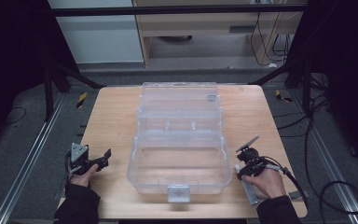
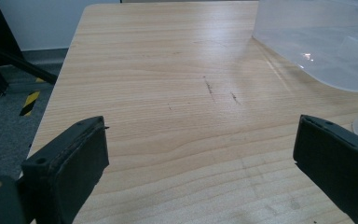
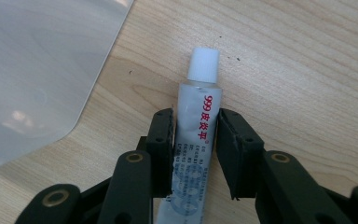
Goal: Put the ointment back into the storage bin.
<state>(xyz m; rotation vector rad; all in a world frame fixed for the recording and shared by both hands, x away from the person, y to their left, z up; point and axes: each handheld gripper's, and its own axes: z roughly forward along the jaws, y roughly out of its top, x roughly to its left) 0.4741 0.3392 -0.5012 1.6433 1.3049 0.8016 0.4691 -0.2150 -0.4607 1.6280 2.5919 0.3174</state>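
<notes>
A small white tube point(image 3: 199, 95) with a white cap and red print lies flat on the wooden table point(image 1: 116, 116), to the right of a clear plastic box point(image 1: 179, 175). My right gripper point(image 3: 196, 122) is shut on the tube, one black pad against each side of its body. From above, the tube point(image 1: 251, 192) reaches from the right gripper point(image 1: 241, 171) toward the table's near edge, under the hand. My left gripper point(image 1: 103, 158) rests left of the box. Its jaws stand wide open over bare wood point(image 2: 200, 140), with nothing between them.
The clear box stands in the table's middle with its lid point(image 1: 179, 95) folded back and a latch point(image 1: 178, 192) at the front. Its curved wall point(image 2: 317, 42) lies ahead and to the right of the left gripper, and its corner point(image 3: 37, 60) lies left of the tube.
</notes>
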